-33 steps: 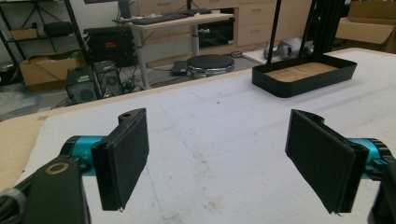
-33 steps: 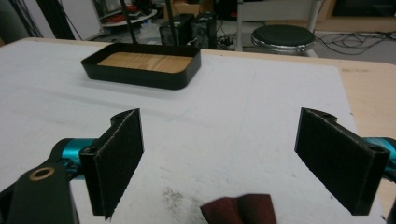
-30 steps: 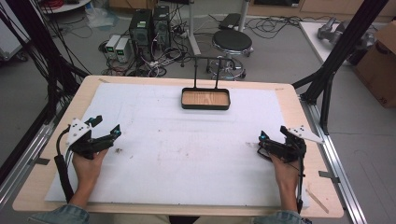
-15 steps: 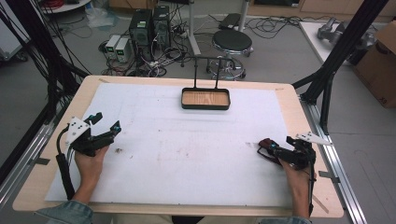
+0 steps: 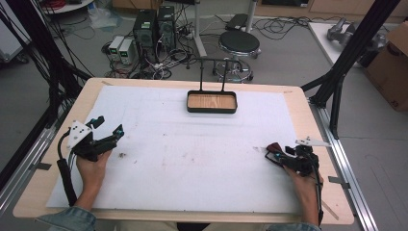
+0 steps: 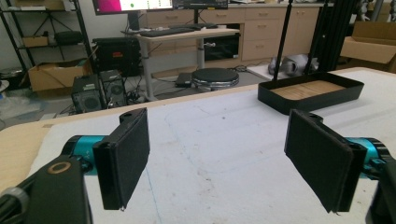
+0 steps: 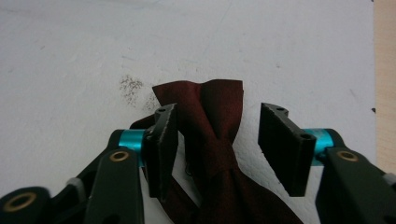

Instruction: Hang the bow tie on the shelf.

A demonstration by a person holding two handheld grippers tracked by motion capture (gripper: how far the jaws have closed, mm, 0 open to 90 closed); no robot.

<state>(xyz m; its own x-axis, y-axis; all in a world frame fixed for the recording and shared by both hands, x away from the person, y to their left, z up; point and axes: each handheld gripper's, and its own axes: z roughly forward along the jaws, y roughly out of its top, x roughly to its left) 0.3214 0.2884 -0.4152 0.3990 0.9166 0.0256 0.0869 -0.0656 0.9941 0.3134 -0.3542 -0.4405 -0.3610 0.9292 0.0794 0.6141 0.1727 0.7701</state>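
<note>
Your counter lies open across its whole middle. At the far edge the black tray with its upright handle blocks passage. Near your right side, a dark red cloth sits on the surface.

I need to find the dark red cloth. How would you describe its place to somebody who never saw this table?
Start from the white sheet covering the wooden table and go to its right edge on the person's side. There the right tongs stand open around a bunched dark red cloth. It is the only red item here; the black tray sits on the far side.
</note>
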